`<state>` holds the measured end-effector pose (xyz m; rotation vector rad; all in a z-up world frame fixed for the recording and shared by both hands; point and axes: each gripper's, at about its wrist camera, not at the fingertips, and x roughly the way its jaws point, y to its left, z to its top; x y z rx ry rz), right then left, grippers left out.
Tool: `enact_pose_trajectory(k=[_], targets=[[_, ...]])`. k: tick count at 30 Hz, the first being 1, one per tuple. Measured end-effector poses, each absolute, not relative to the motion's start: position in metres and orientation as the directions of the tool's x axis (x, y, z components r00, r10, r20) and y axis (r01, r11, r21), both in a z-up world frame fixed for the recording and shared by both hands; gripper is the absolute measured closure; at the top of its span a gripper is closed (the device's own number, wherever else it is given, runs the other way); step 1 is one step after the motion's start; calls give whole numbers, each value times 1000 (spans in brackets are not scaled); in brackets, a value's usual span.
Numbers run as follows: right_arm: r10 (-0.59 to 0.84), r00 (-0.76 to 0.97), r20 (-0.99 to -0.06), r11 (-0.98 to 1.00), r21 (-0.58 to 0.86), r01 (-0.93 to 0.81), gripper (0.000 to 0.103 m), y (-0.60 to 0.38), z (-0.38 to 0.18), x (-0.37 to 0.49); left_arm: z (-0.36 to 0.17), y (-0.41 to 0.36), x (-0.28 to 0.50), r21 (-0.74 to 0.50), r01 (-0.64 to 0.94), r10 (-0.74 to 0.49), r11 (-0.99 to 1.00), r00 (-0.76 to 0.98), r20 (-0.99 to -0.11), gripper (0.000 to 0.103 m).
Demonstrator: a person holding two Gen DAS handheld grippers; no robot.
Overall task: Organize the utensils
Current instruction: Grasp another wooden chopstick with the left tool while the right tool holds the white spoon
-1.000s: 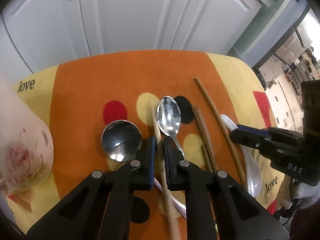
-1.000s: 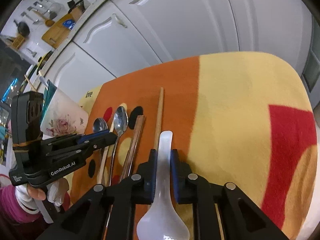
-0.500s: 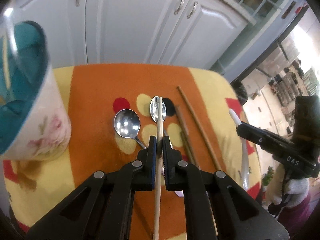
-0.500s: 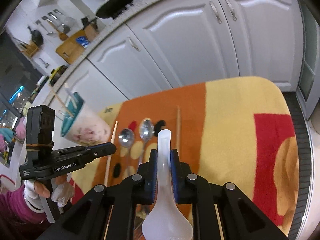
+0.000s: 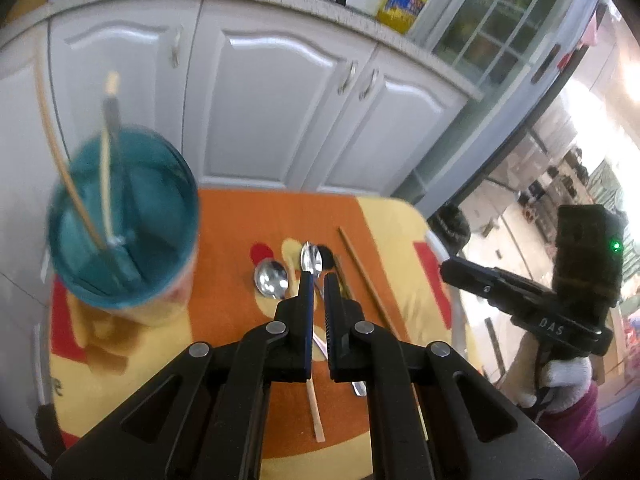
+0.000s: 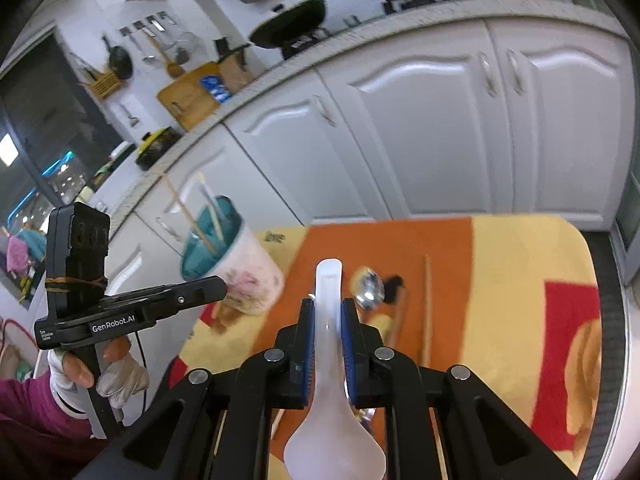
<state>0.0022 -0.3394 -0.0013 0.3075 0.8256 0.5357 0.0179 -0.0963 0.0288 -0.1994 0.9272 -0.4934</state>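
Observation:
My left gripper (image 5: 317,280) is shut on a pale wooden chopstick (image 5: 315,416) whose end sticks out below the fingers, raised above the table. To its left stands a floral cup (image 5: 120,220) with a teal inside, with several sticks in it. My right gripper (image 6: 328,308) is shut on a white ceramic spoon (image 6: 329,364), bowl toward the camera, also in the air. The cup (image 6: 240,276) sits ahead and left of it. A round metal spoon (image 5: 272,280), an oval metal spoon (image 5: 311,258) and brown chopsticks (image 5: 366,276) lie on the cloth.
The orange and yellow tablecloth (image 5: 240,240) covers a small table with rounded corners. White cabinet doors (image 5: 280,112) stand close behind it. Gloved hands (image 6: 116,376) hold both grippers. The yellow right part of the cloth (image 6: 520,280) is bare.
Both grippers have risen off the table, the left lifting the chopstick and the right lifting the white spoon. The cup has come into view on the left.

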Motion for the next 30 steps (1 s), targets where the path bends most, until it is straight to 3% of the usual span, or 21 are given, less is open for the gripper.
enact_pose_trajectory(k=[9, 16, 25, 30], targets=[[569, 560, -602, 822, 436, -367, 91, -309, 11, 15, 26, -86, 10, -361, 306, -471, 881, 495, -730, 99], [488, 505, -712, 873, 395, -286, 91, -323, -33, 16, -32, -124, 21, -352, 311, -455, 883, 386, -802, 89], [448, 421, -789, 890, 438, -128, 91, -348, -100, 21, -81, -156, 53, -299, 274, -382, 914, 339, -860, 89], [503, 350, -791, 861, 496, -115, 90, -352, -115, 19, -95, -171, 69, -251, 283, -339, 925, 326, -882, 89]])
